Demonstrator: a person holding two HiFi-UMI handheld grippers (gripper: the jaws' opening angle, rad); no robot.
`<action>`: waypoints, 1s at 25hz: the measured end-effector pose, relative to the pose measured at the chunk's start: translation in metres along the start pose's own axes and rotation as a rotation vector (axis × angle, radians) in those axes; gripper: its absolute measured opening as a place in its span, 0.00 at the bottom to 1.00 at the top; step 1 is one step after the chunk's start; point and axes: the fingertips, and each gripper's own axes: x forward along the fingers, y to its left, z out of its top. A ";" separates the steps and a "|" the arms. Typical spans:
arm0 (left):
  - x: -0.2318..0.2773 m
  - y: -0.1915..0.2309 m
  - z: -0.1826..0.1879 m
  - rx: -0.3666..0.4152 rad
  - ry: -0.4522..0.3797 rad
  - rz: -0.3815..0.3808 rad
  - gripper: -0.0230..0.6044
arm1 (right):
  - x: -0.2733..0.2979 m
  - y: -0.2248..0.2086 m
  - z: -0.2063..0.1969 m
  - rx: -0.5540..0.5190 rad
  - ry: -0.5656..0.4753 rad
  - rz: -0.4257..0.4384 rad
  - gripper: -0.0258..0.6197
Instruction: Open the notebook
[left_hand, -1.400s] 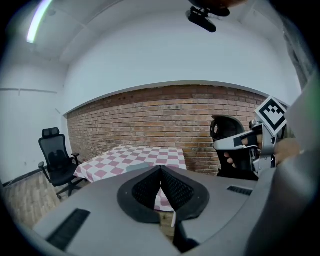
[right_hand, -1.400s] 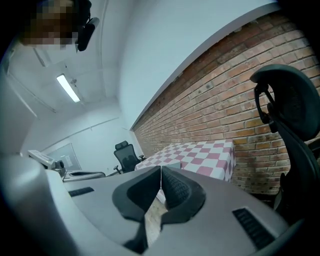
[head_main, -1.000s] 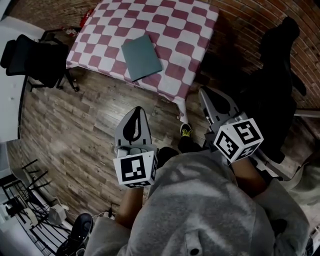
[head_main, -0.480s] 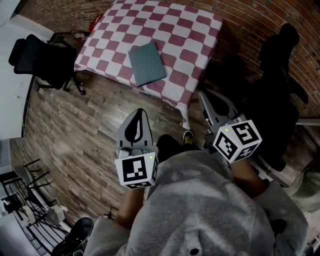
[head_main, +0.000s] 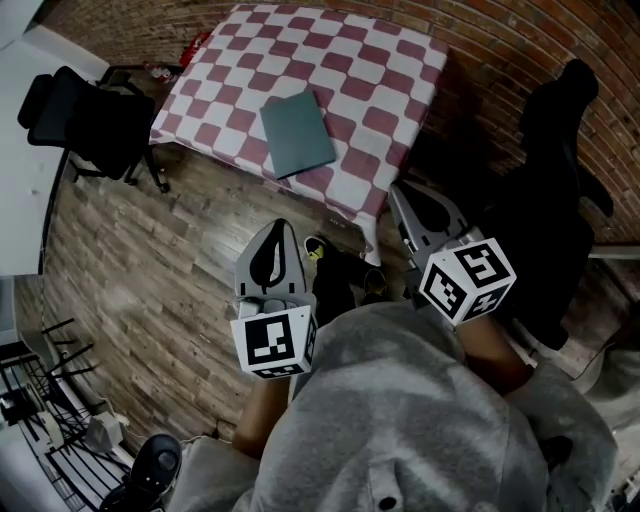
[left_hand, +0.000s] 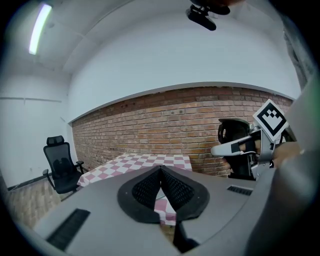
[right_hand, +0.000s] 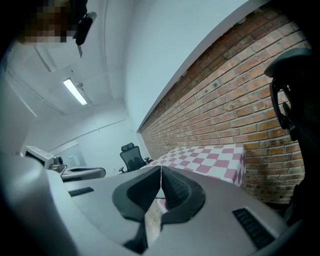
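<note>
A closed grey-green notebook (head_main: 298, 133) lies flat on the red-and-white checked tablecloth of a table (head_main: 390, 70), near its front edge. Both grippers are held in the air over the wood floor, short of the table and touching nothing. My left gripper (head_main: 277, 226) points toward the table's front edge, jaws shut and empty (left_hand: 161, 168). My right gripper (head_main: 399, 189) hangs by the table's right corner, also shut with nothing between its pads (right_hand: 160, 168). The checked table (left_hand: 135, 162) shows beyond the left jaws and, as the same table (right_hand: 210, 155), beyond the right ones.
A black office chair (head_main: 80, 120) stands left of the table, and another dark chair (head_main: 560, 190) at the right against the brick wall (head_main: 520, 40). A white desk edge (head_main: 20, 170) runs along the left. A wire rack (head_main: 40, 420) is at bottom left. My shoe (head_main: 318, 248) is on the floor.
The person has stepped toward the table: a shoe now shows further left and forward, and the notebook sits slightly lower and to the right in the head view. Both grippers stay shut.
</note>
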 end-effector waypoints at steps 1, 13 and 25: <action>0.001 0.003 -0.001 -0.004 0.001 0.000 0.05 | 0.003 0.001 -0.001 -0.002 0.005 0.000 0.08; 0.040 0.050 -0.014 -0.035 0.043 -0.010 0.05 | 0.061 0.002 -0.015 -0.014 0.087 -0.017 0.08; 0.097 0.098 -0.040 -0.073 0.120 -0.035 0.05 | 0.125 -0.011 -0.036 0.016 0.175 -0.045 0.08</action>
